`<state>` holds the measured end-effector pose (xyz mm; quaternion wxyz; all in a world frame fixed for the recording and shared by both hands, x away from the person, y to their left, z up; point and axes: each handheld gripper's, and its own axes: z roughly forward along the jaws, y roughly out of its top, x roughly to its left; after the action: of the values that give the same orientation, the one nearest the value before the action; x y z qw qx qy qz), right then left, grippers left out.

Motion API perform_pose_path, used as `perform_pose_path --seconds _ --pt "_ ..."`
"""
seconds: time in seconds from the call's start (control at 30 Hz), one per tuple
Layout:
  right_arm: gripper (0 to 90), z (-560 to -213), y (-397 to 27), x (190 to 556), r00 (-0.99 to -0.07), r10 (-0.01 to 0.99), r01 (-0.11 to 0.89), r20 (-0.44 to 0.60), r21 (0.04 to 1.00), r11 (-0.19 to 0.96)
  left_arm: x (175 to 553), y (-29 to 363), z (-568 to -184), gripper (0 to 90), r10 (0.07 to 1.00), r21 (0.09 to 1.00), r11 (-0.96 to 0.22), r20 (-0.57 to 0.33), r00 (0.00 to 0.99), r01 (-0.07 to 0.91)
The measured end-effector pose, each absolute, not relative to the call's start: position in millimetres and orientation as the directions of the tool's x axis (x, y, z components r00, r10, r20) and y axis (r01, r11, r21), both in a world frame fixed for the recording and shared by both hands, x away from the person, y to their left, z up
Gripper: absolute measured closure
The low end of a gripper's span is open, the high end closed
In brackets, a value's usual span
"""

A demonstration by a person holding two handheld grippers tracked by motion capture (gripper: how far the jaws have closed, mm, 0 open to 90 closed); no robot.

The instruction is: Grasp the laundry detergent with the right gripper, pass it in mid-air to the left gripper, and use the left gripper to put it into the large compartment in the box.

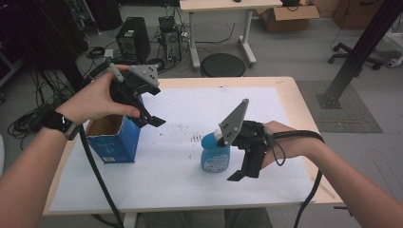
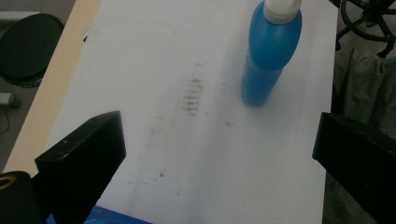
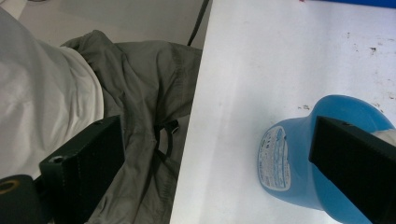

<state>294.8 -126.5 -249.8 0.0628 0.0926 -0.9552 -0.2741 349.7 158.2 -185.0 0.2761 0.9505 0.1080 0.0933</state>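
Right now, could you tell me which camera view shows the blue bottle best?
The left gripper view: the blue bottle stands upright on the white sheet, unobstructed from base to white cap. In the high view the right gripper covers the bottle's top. The right gripper view shows its lower body and label, partly behind a jaw.

The bottle [image 1: 215, 157] looks like smooth blue plastic with a paper-like label; the box [image 1: 114, 139] seems matt cardboard; a scuffed white sheet [image 1: 180, 175] covers the pale wood-look table [image 1: 294, 99]; the gripper jaws are matt black.
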Motion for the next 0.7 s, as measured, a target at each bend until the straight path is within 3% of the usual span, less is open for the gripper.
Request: perform_pose_path --seconds 0.37,0.7 --pt "3.3 -242 -137 297 -0.974 -0.217 -0.143 0.057 0.587 0.796 352 156 -184 3.2 0.264 0.535 -0.829 0.117 0.957 0.163" --pt "2.4 -234 -163 312 -0.985 -0.175 -0.119 0.011 0.693 0.711 349 156 -183 3.2 0.263 0.529 -0.833 0.119 0.957 0.163"
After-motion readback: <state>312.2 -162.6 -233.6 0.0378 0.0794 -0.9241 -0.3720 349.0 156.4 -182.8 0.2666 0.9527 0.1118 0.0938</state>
